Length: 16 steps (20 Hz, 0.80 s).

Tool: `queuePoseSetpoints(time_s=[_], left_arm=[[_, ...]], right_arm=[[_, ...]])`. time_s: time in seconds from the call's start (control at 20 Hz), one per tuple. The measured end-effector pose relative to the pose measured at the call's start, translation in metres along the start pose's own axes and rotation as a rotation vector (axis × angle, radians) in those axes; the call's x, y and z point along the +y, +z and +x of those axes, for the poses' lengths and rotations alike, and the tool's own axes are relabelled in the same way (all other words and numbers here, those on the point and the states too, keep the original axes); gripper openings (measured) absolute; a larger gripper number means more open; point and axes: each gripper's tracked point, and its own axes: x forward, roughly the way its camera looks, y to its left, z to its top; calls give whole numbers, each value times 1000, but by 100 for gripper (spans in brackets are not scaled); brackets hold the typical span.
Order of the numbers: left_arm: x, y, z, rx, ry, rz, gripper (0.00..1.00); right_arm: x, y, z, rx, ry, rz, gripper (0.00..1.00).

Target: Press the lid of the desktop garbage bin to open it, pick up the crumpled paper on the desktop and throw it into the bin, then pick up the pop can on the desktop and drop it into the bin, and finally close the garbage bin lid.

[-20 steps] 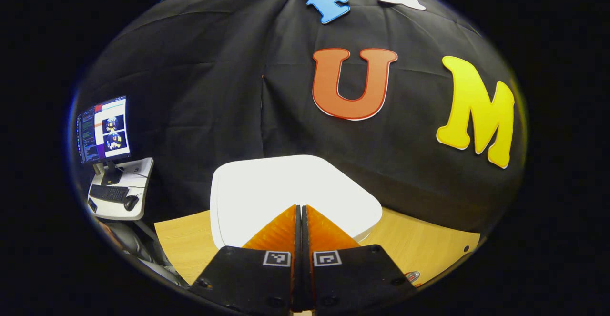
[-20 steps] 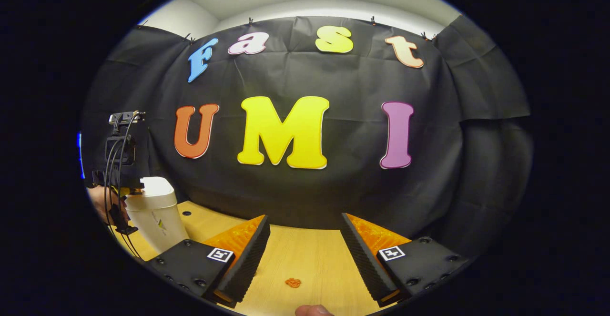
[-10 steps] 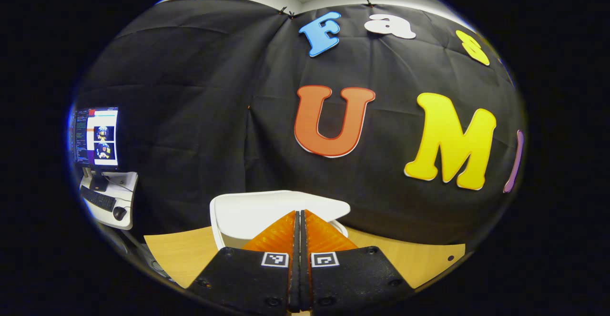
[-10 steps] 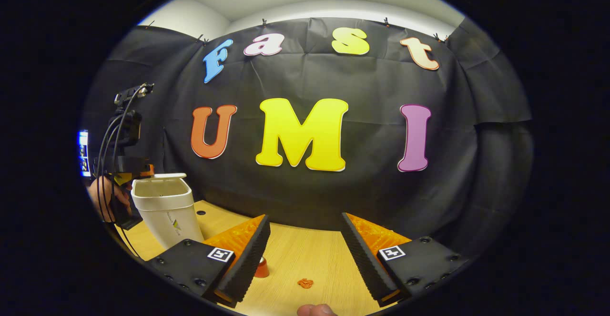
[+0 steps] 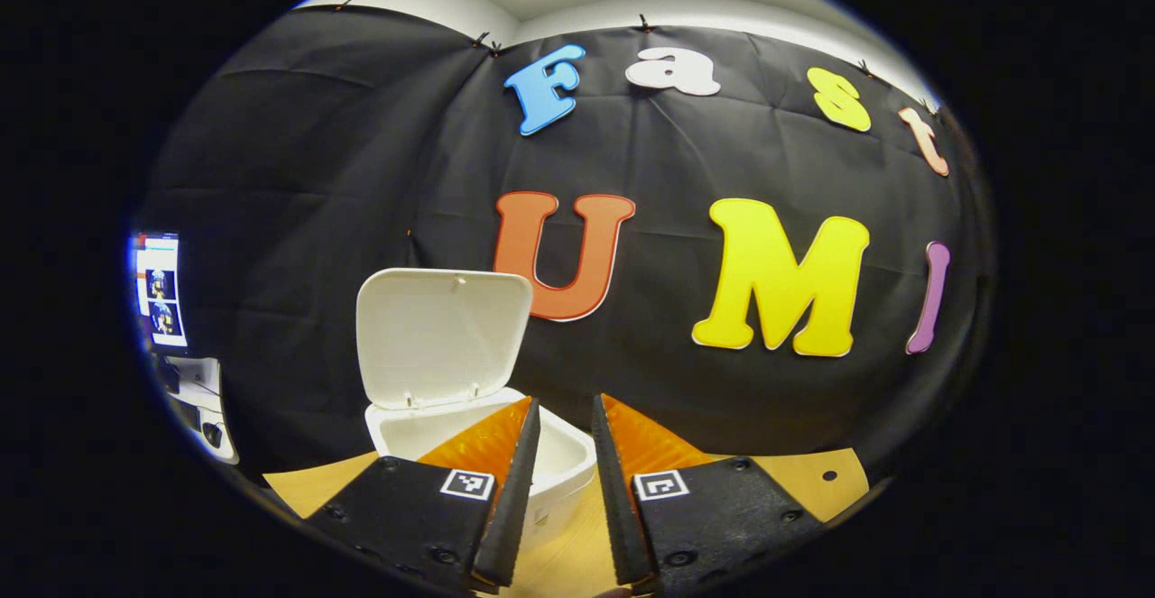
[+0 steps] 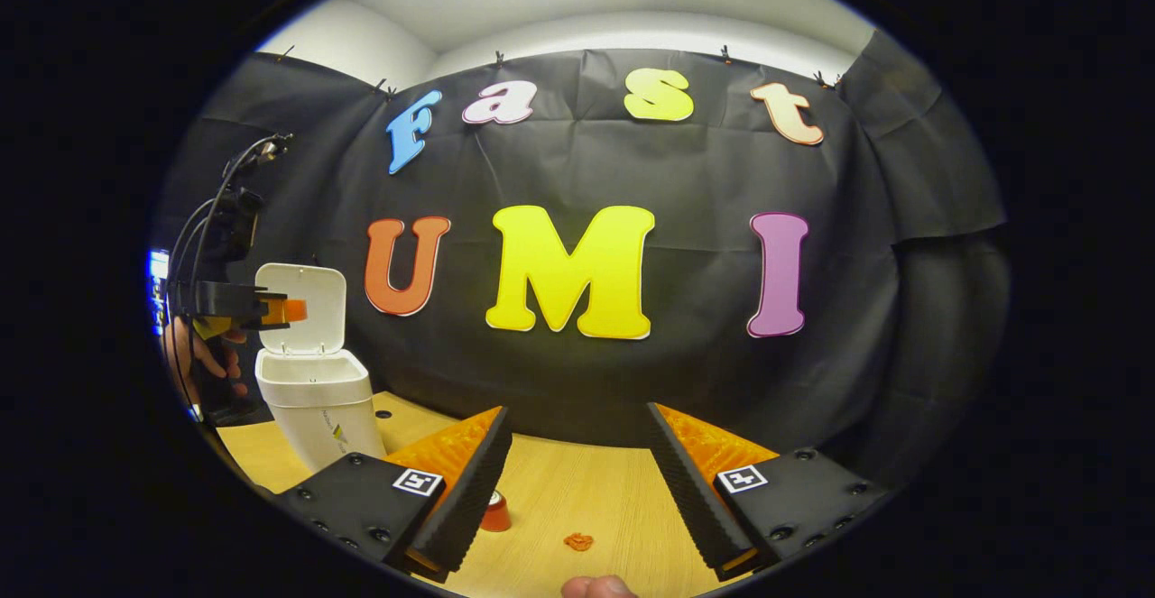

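Both claws gape apart, empty; the bin [image 6: 316, 400] bears an unreadable logo.

even, fairly bright overhead light in both views; strong fisheye bending toward the edges; the white lid [image 5: 440, 332] looks slightly washed out; focus sharp, no motion blur.

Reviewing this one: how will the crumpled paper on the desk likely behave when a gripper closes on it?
The crumpled paper looks like a small wad, so probably very light and likely to squash between the fingers. Lying loose on the smooth wooden desk, it may skid if nudged before the grip closes.
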Motion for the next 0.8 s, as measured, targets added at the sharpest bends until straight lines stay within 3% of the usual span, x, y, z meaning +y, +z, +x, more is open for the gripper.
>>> queuePoseSetpoints(time_s=[0.05,0.15,0.2,0.3,0.4,0.5,0.55,0.6,0.8], left_arm=[[-4,5,-5,-17,-12,11,55],[-19,8,-14,-34,-57,53,61],[-27,10,-18,-45,-88,76,74],[-47,10,-28,-55,-151,79,88],[-68,5,-38,-47,-212,71,96],[-86,-3,-46,-33,-251,66,96],[-93,-7,-52,-20,-271,64,88],[-98,-12,-57,-9,-292,68,96],[-112,-26,-74,19,-333,76,96]], right_arm=[[-3,1,-1,-6,-5,-3,94],[-11,3,-3,-12,-23,6,94],[-15,2,-3,-10,-33,11,94],[-21,4,-6,-13,-49,13,94],[-27,4,-7,-15,-65,24,94],[-31,-2,-10,-2,-74,21,94],[-35,-4,-11,5,-77,22,94],[-37,-8,-13,14,-77,28,94],[-47,-29,-11,61,-77,31,94]])
